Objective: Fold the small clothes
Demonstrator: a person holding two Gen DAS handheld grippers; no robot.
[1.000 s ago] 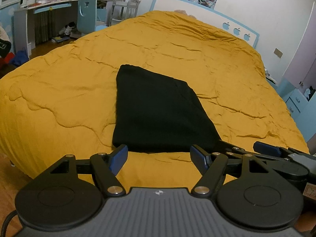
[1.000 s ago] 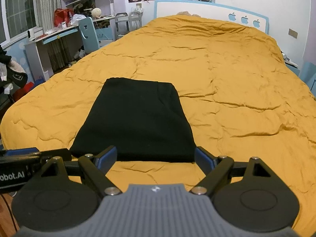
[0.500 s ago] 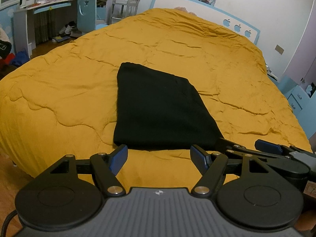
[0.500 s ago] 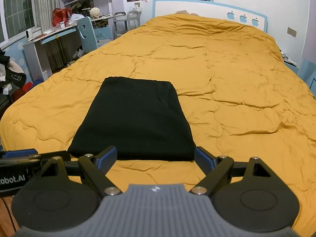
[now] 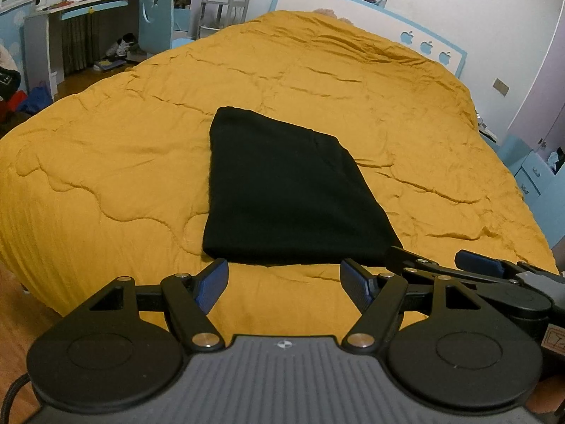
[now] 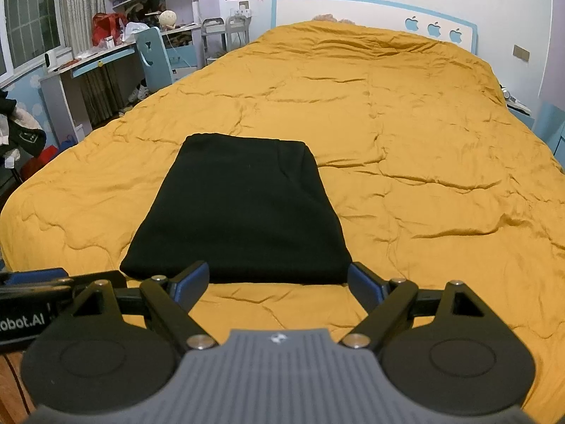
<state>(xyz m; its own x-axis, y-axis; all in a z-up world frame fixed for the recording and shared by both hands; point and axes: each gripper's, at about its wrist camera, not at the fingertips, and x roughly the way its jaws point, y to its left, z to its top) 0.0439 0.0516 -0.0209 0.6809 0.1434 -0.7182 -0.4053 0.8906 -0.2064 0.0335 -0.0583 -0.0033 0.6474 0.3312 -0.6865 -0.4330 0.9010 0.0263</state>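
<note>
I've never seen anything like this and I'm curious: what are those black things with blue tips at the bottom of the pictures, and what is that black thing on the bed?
Those are two grabbing tools, like big tongs, and a person holds one in each hand. Each tool has a small camera that looks forward along its two fingers, so each picture is taken from one tool.

One picture comes from the left gripper. The other comes from the right gripper. The blue parts are soft pads on the fingertips. Both tools are open and hold nothing.

In front of them lies a black garment, already folded into a flat rectangle. It rests on a yellow quilt that covers the bed. In the left picture you can also see the right tool poking in from the side, close to the garment's corner.
</note>
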